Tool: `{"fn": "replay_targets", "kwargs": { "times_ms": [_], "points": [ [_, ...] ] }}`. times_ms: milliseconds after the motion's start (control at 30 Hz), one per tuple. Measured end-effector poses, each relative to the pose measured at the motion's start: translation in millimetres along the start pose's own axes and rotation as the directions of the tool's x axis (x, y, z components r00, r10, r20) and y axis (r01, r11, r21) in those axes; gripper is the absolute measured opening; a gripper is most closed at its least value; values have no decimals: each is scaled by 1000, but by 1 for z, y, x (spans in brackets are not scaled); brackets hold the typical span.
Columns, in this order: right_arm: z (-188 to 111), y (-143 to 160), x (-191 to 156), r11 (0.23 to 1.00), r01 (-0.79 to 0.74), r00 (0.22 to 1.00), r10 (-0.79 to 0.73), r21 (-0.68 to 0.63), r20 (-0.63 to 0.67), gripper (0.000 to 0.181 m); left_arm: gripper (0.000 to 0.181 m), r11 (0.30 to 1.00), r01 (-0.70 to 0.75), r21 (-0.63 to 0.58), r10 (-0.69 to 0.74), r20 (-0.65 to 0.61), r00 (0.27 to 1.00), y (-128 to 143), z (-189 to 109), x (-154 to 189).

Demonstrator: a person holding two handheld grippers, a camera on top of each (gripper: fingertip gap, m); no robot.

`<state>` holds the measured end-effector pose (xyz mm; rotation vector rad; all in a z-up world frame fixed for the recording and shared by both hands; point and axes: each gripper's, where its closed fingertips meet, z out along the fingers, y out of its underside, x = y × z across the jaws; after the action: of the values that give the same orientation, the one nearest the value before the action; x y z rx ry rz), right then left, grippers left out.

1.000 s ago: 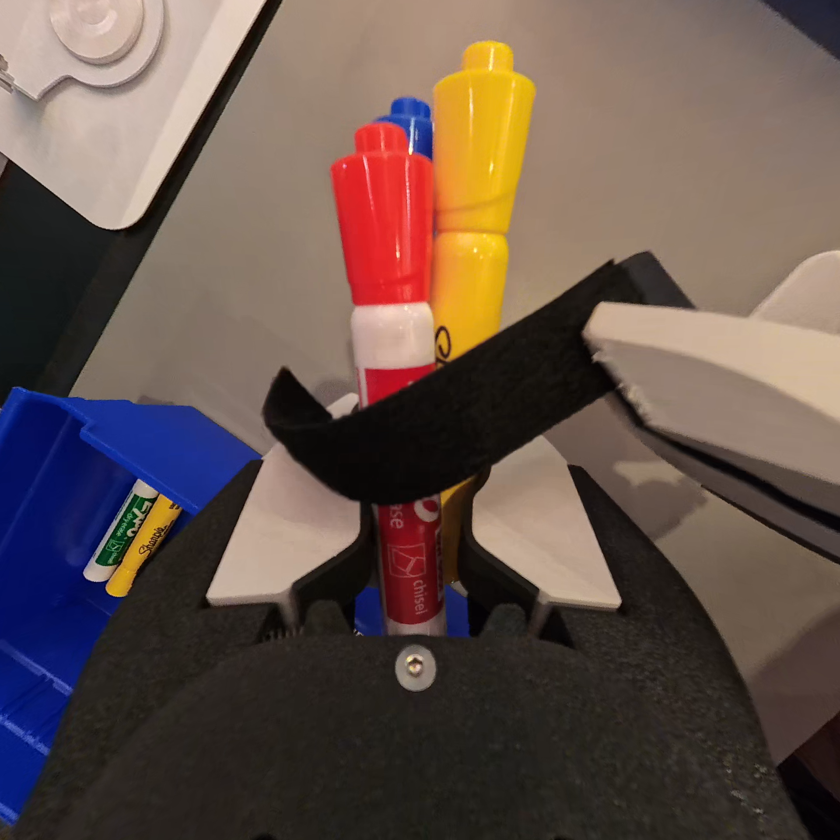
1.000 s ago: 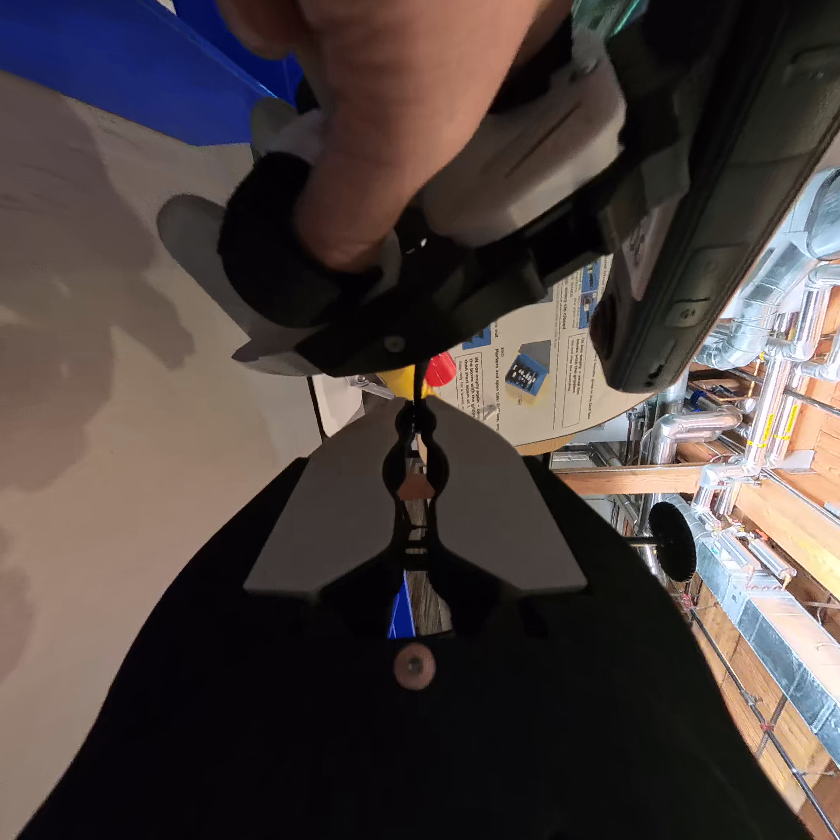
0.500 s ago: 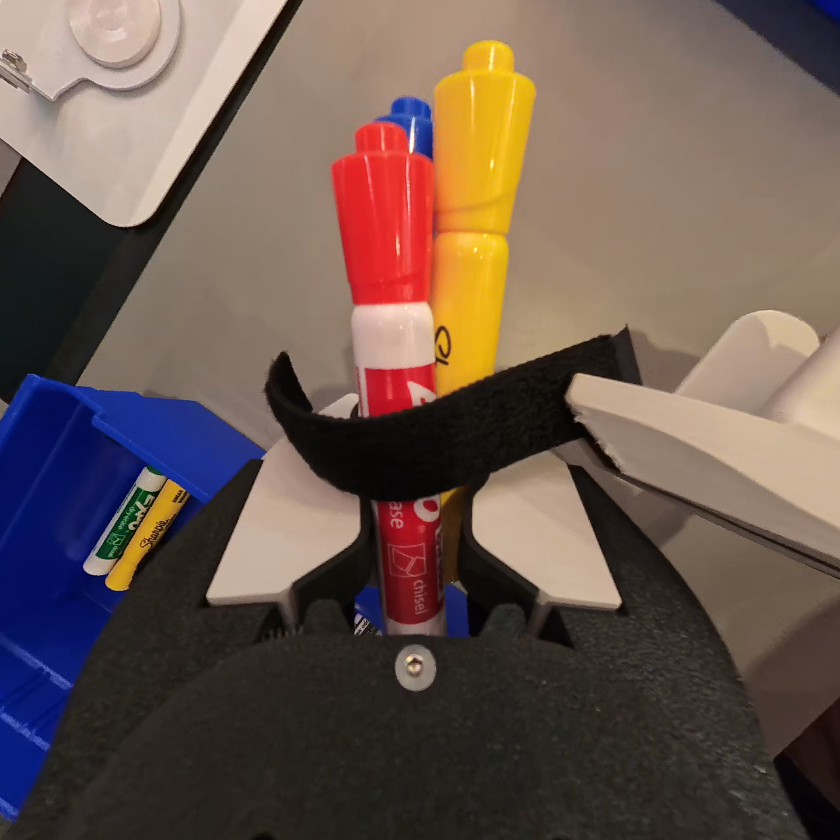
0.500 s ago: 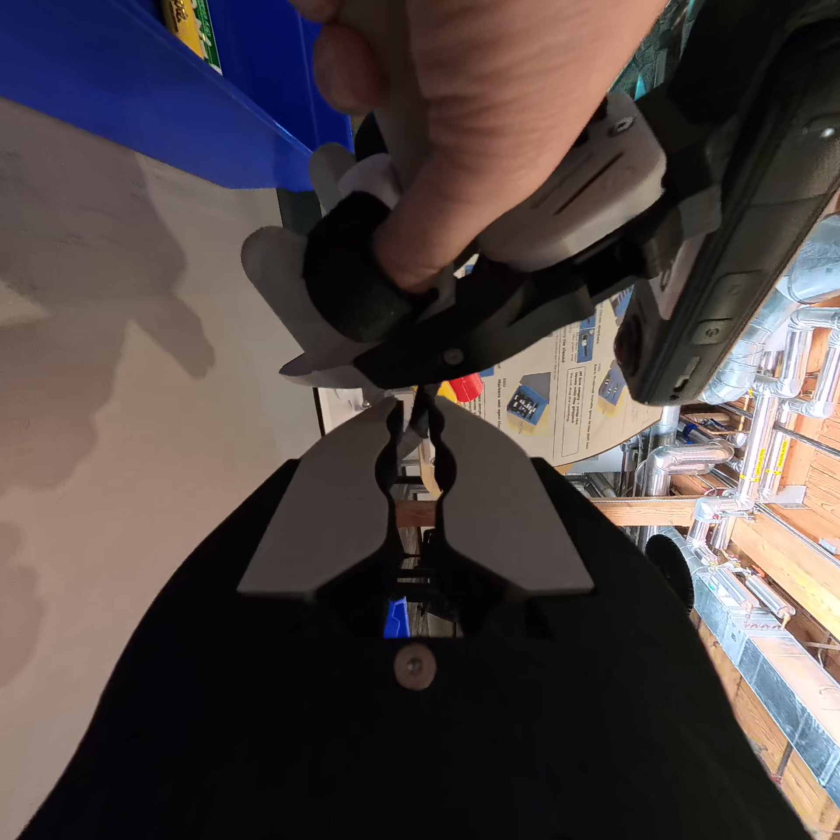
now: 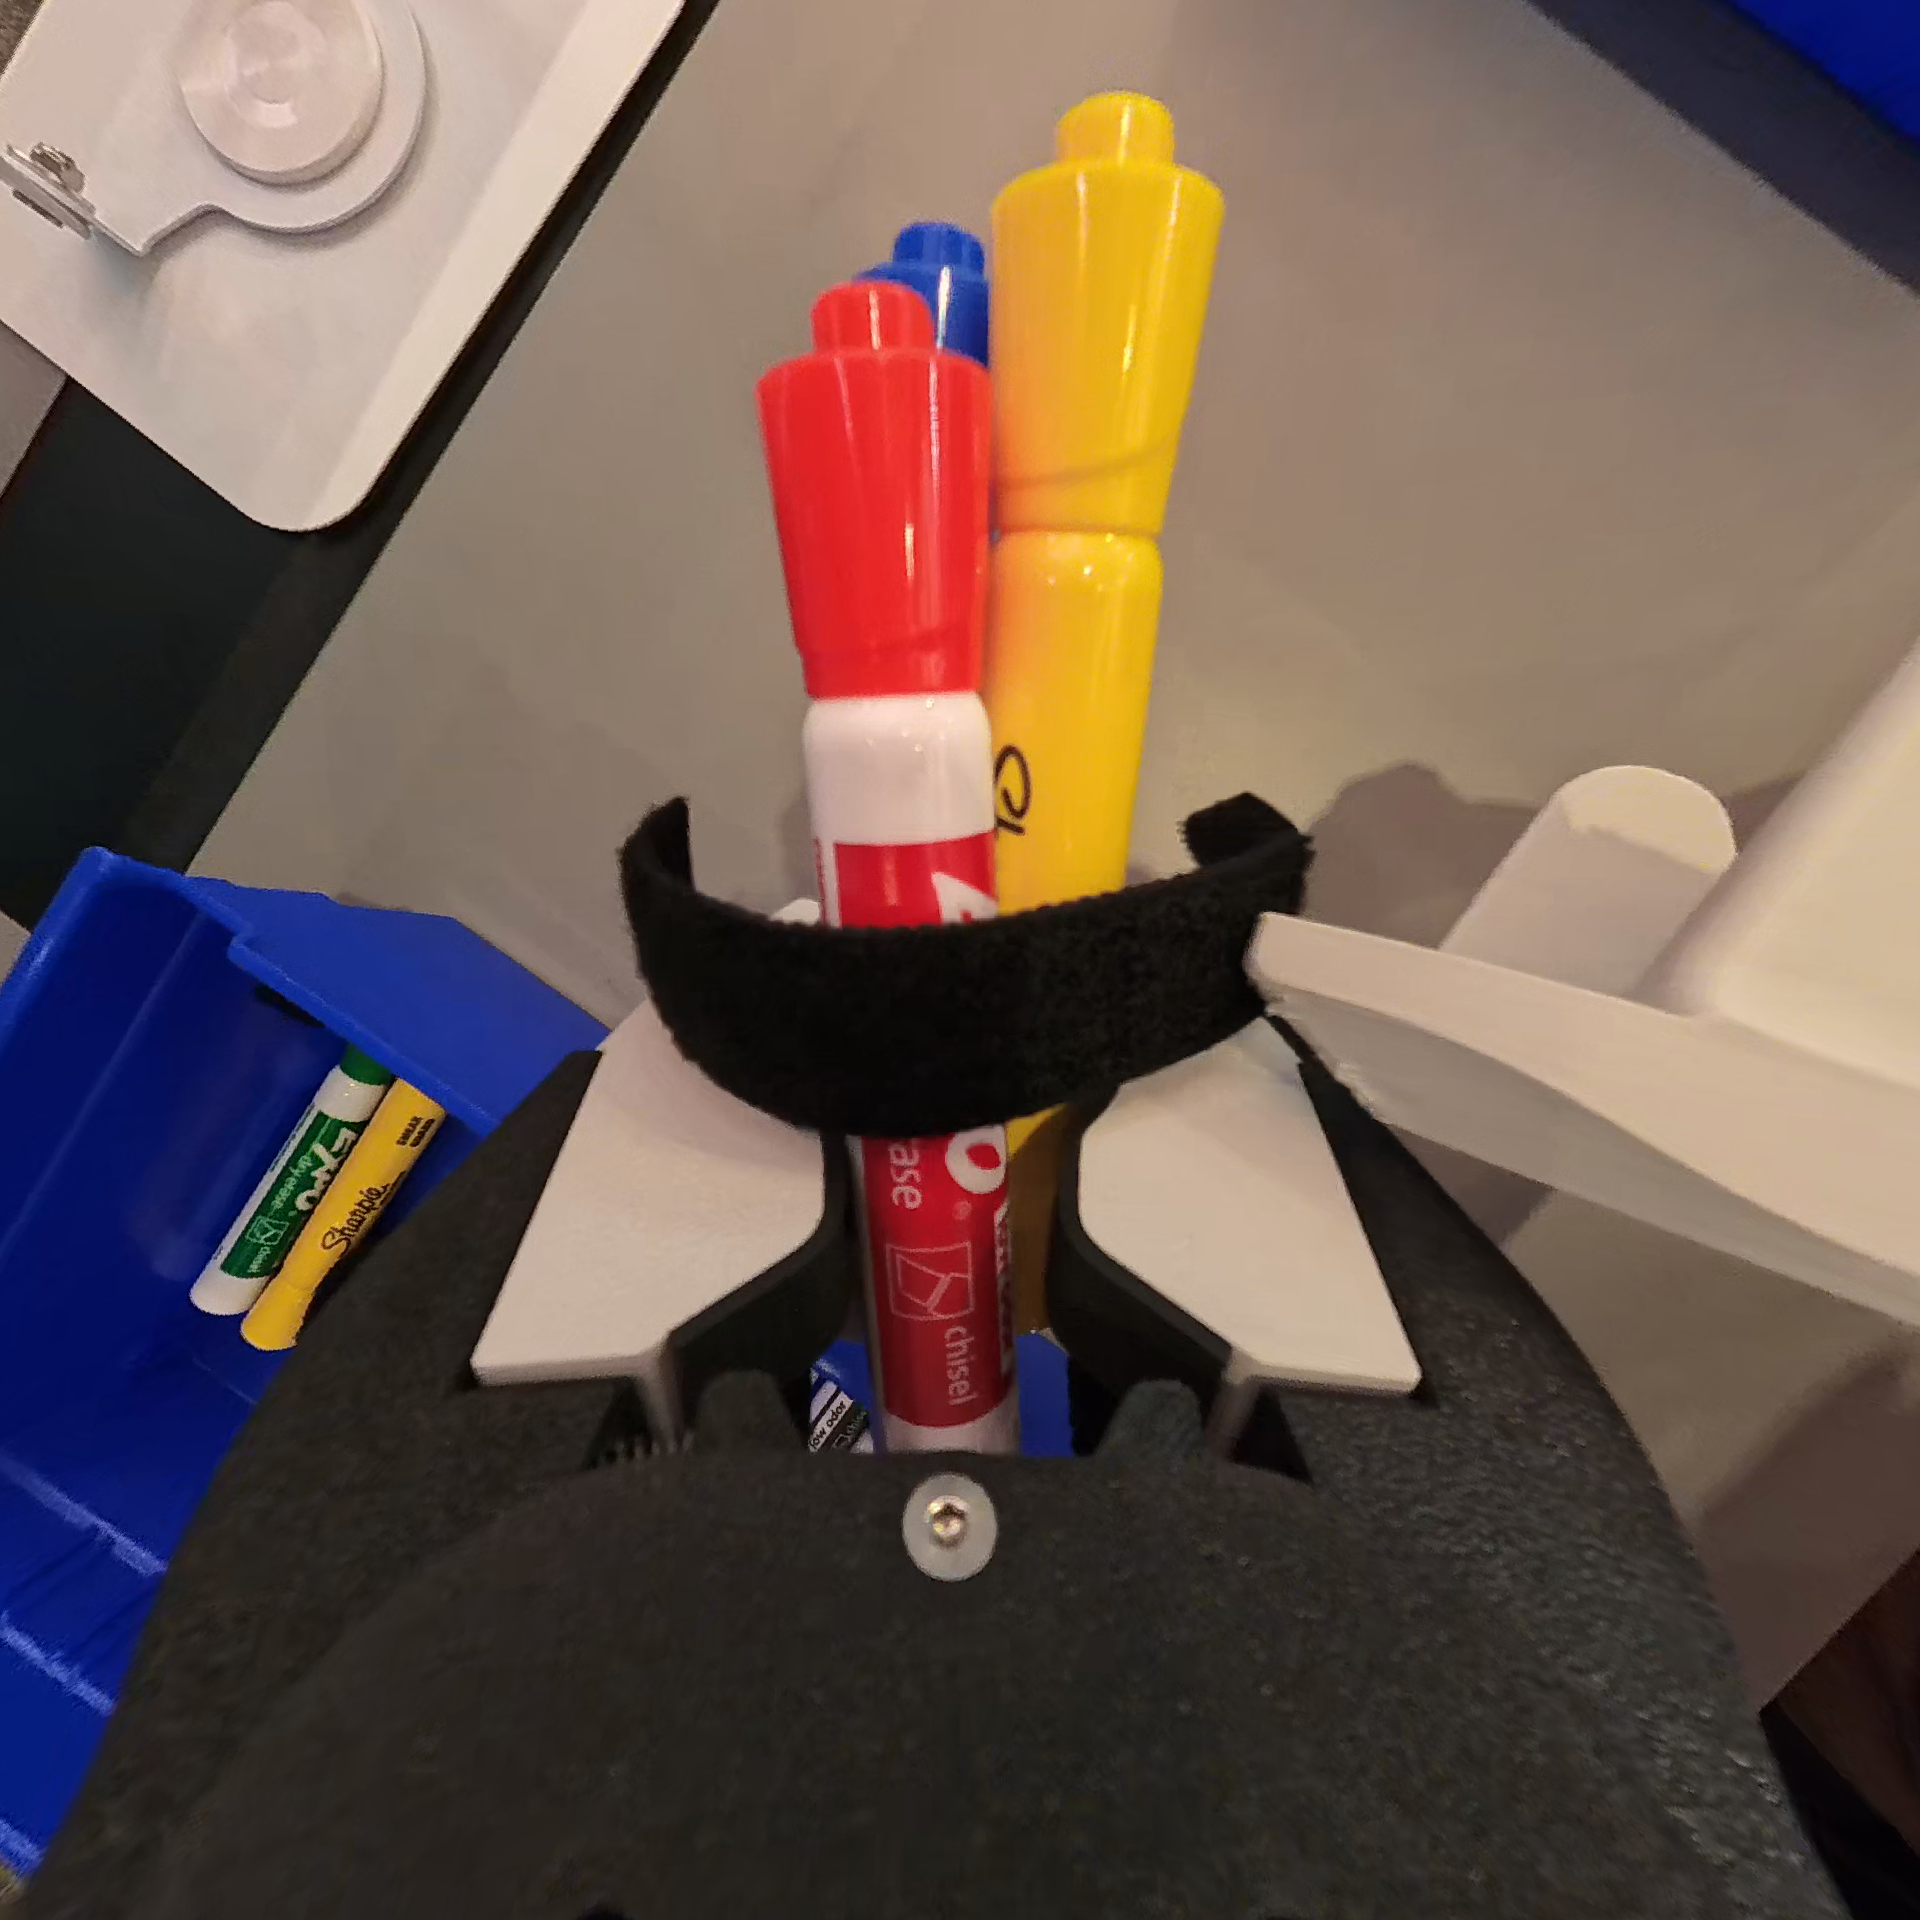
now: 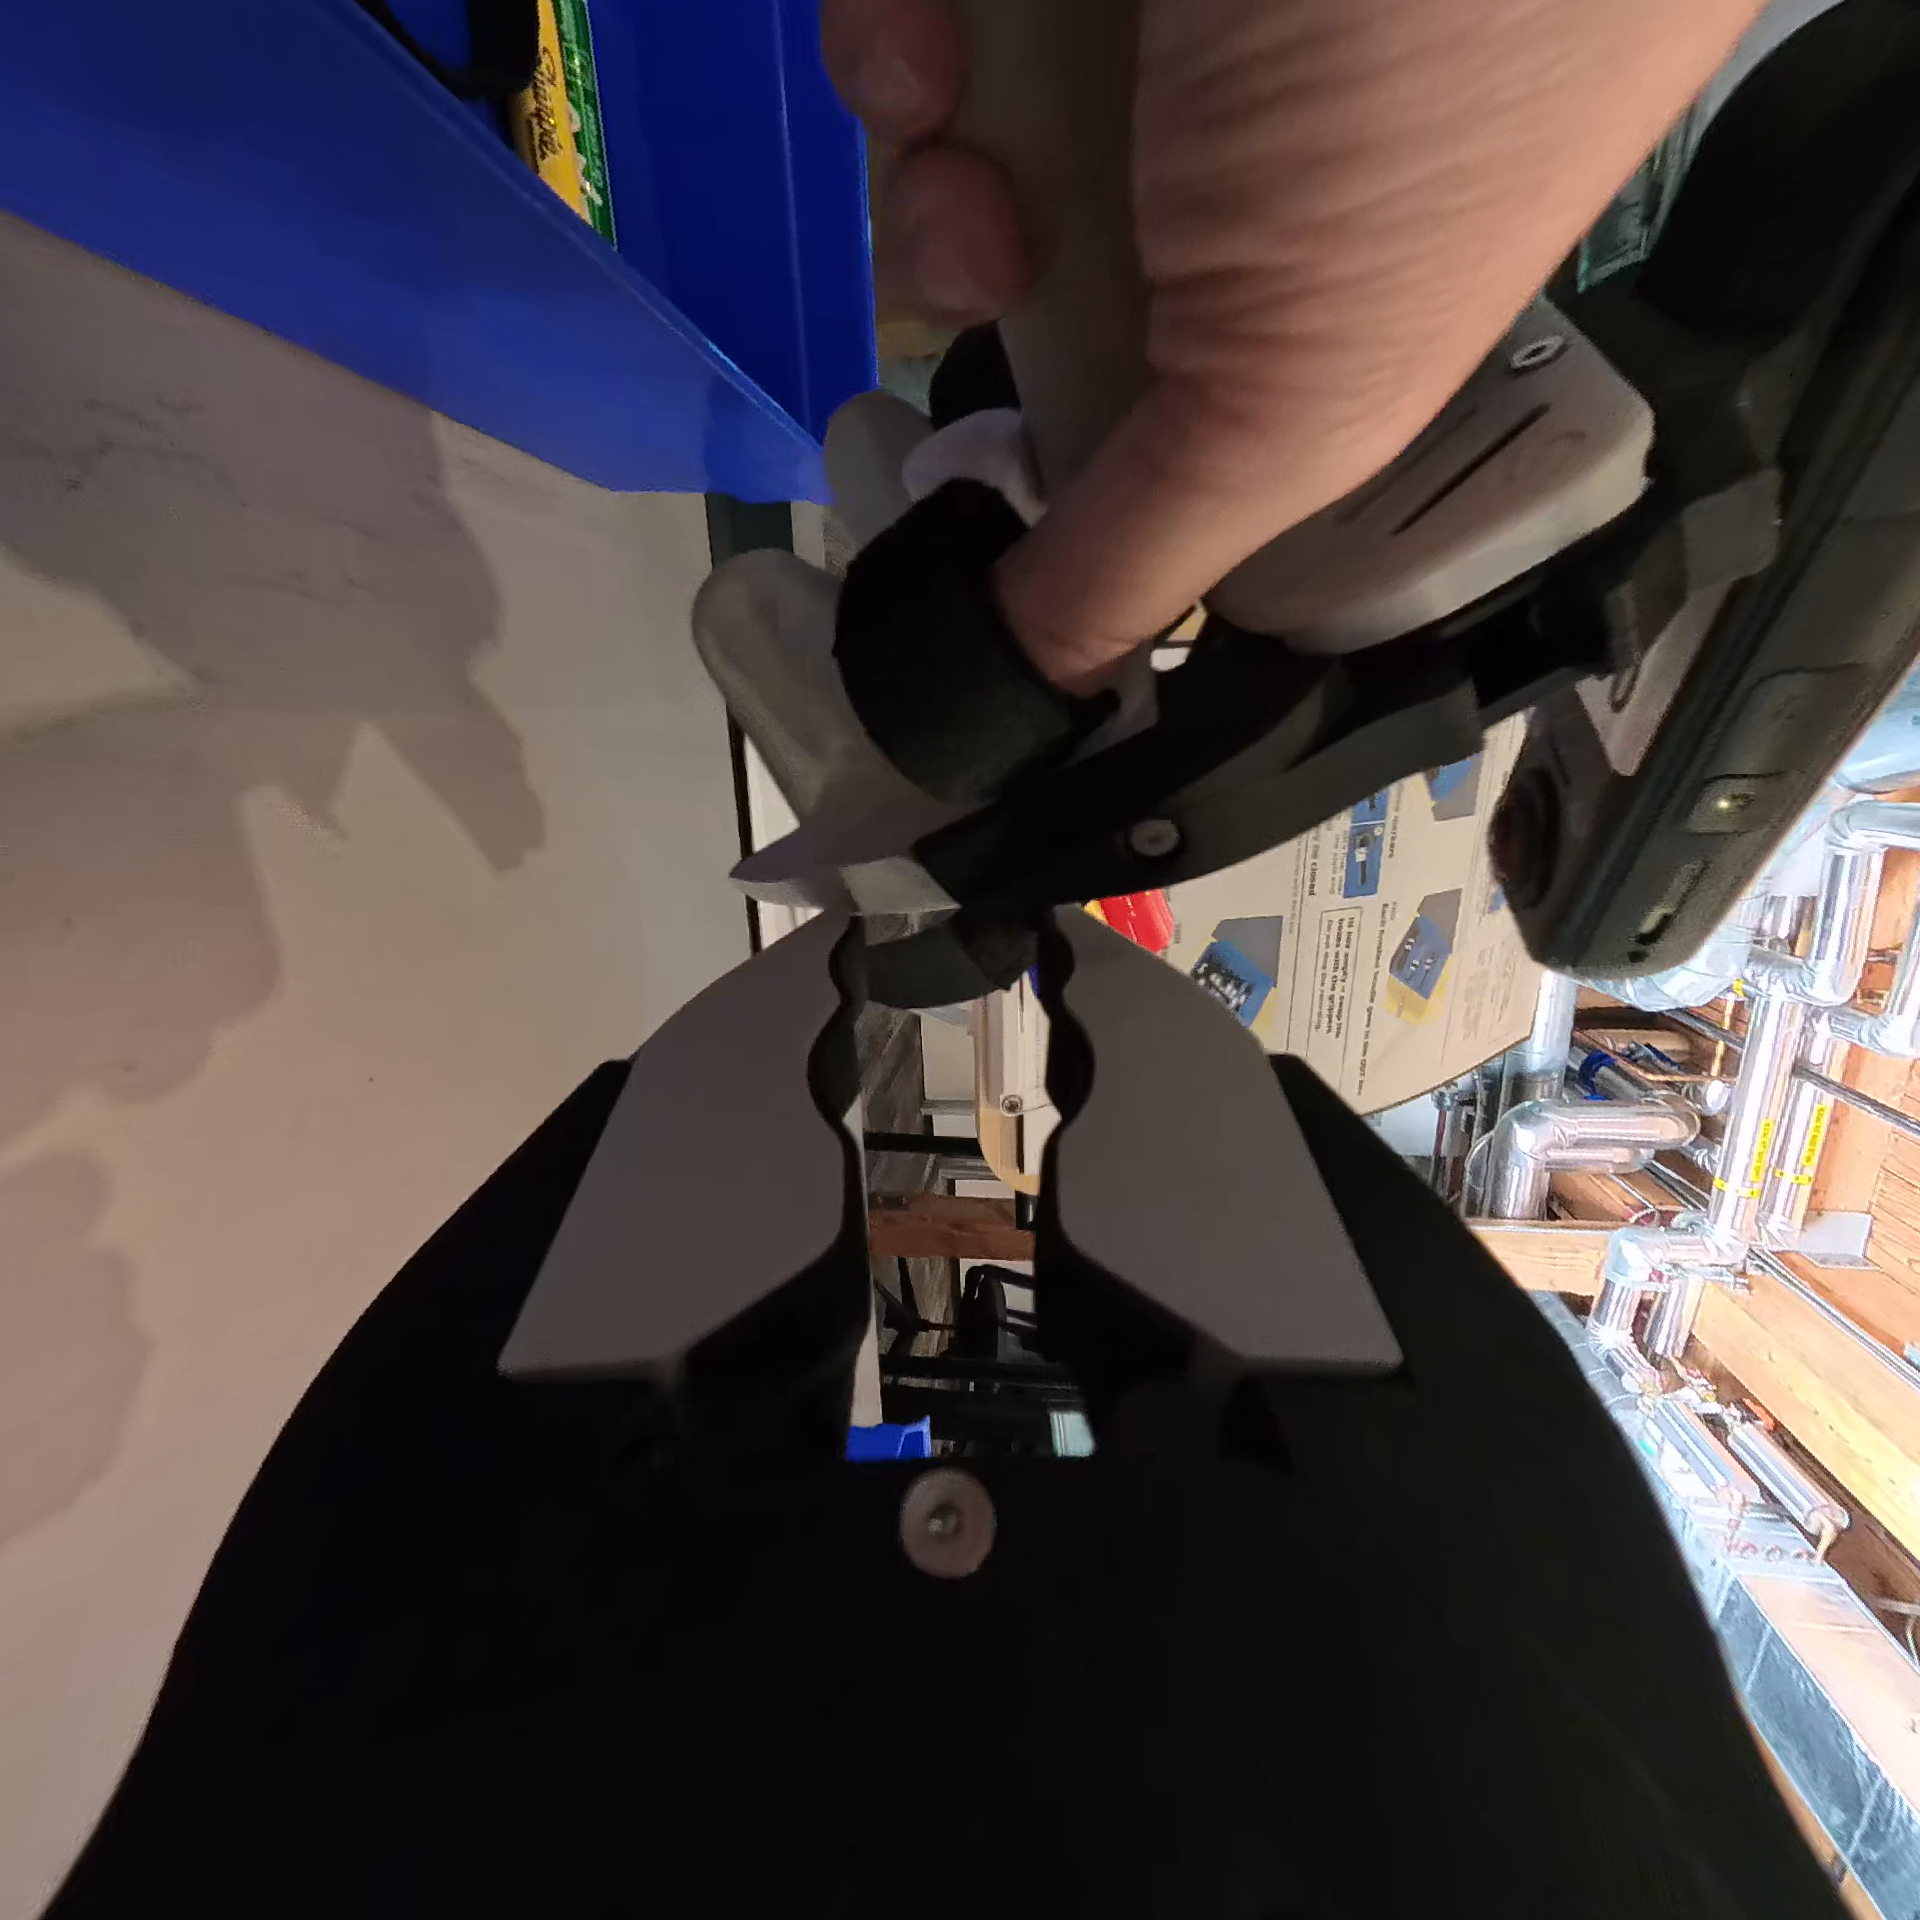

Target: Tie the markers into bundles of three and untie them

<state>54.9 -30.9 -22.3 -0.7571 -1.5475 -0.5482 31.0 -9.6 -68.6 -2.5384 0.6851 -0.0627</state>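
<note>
left gripper (image 5: 940, 1164): clamped on the three markers (image 5: 966, 644), long axis straight ahead
strap (image 5: 935, 997): draped across them, loose
right gripper (image 6: 945, 961): fingers apart, tips at strap's right end, nearest

Centre frame stands a glossy marker with a red cap and white-and-red barrel (image 5: 896, 790), beside an all-yellow plastic marker (image 5: 1091, 499) and a blue-capped marker (image 5: 940, 265) behind. A matte black fuzzy fabric strap (image 5: 935, 1013) crosses them. Lower left, a bright blue plastic bin (image 5: 125, 1143) holds a green-and-white marker (image 5: 286, 1195) and a yellow marker (image 5: 343, 1221). The tabletop (image 5: 1455, 468) is plain grey.
</note>
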Motion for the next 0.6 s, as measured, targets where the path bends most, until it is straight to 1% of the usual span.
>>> {"fn": "replay_targets", "kwargs": {
  "times_ms": [33,133,233,300,400,500,600],
  "points": [
    [0,-1,-1,1000,4,1000,-4,4,2,34,43,1000,-2,0,2,-6,1000,0,0,1],
    [0,-3,-3,1000,-7,1000,7,25,17,44,43,1000,-2,1,2,-12,1000,1,-2,1],
    [-2,-7,-1,998,-15,1000,14,59,13,49,43,1000,-1,9,1,-18,1000,0,-4,2],
    [-3,-9,-4,997,-25,999,22,77,34,51,41,1000,-4,9,4,-17,1000,0,-4,2],
    [-3,-10,-3,995,-48,998,45,88,36,58,41,1000,-7,13,7,-26,1000,0,-5,4],
    [-6,-13,1,990,-66,997,63,121,32,59,41,1000,-8,12,8,-27,1000,1,-6,4],
    [-10,-16,1,977,-128,990,115,169,83,64,43,1000,-8,9,9,-38,999,3,-7,4]
  ]
}}
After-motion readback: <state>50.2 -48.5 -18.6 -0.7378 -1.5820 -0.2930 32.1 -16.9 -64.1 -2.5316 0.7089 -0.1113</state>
